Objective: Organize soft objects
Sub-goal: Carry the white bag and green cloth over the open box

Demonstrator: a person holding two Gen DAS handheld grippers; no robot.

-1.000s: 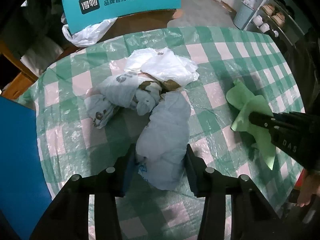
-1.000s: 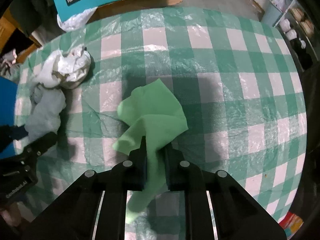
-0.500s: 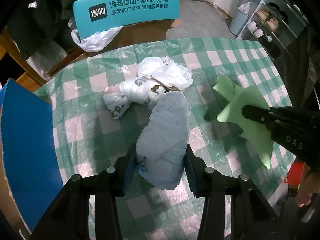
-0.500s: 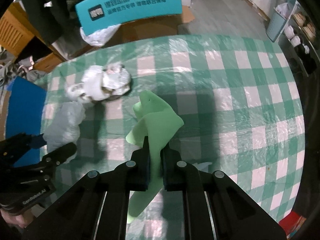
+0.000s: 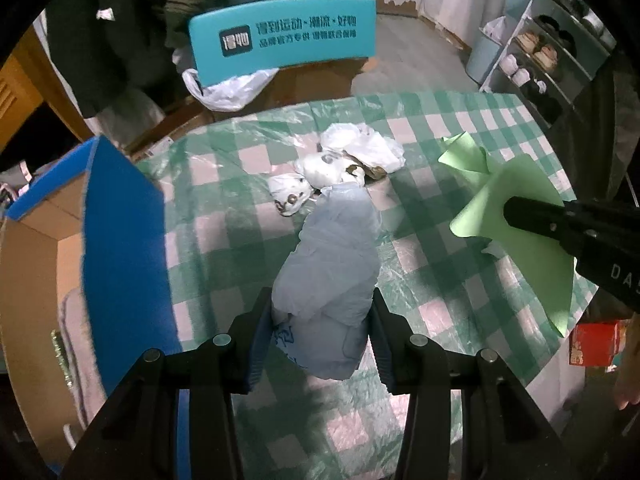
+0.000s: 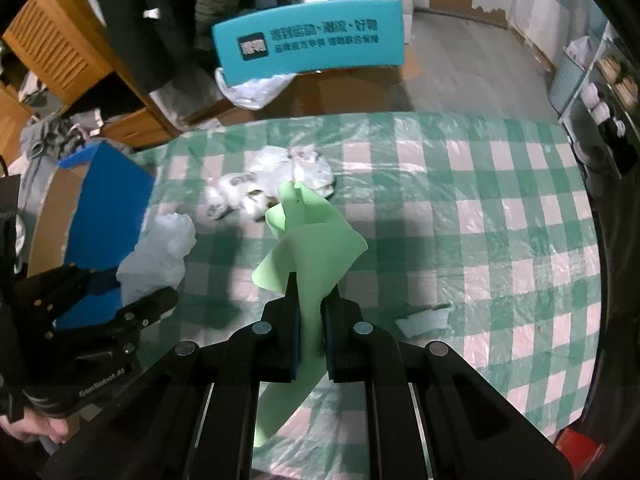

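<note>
Two wrist-camera views look down on a round table (image 5: 448,120) covered with a green-and-white checked plastic cloth.

In the left wrist view, the left gripper (image 5: 320,340) fills the bottom centre. Its two black fingers stand partway open and press on both sides of a crumpled pale blue plastic bag (image 5: 332,264), which is held clear of the cloth and reaches toward the middle of the frame. Beyond the bag's far end, at upper centre, a pile of crumpled white plastic bags (image 5: 340,164) with dark printed marks lies on the table. At the left edge is an open cardboard box (image 5: 36,272) with a blue flap standing up beside the table. At upper centre, a teal chair back (image 5: 284,40) with white printed characters stands behind the table, with a white plastic bag (image 5: 228,90) on the seat below it.

In the right wrist view, the right gripper (image 6: 311,328) sits at bottom centre, its fingers closed tight on a light green cloth (image 6: 312,240). The cloth fans upward above the fingers and a strip hangs below them, lifted off the table. The left gripper with its pale blue bag appears at the lower left of this view, near the box.
</note>
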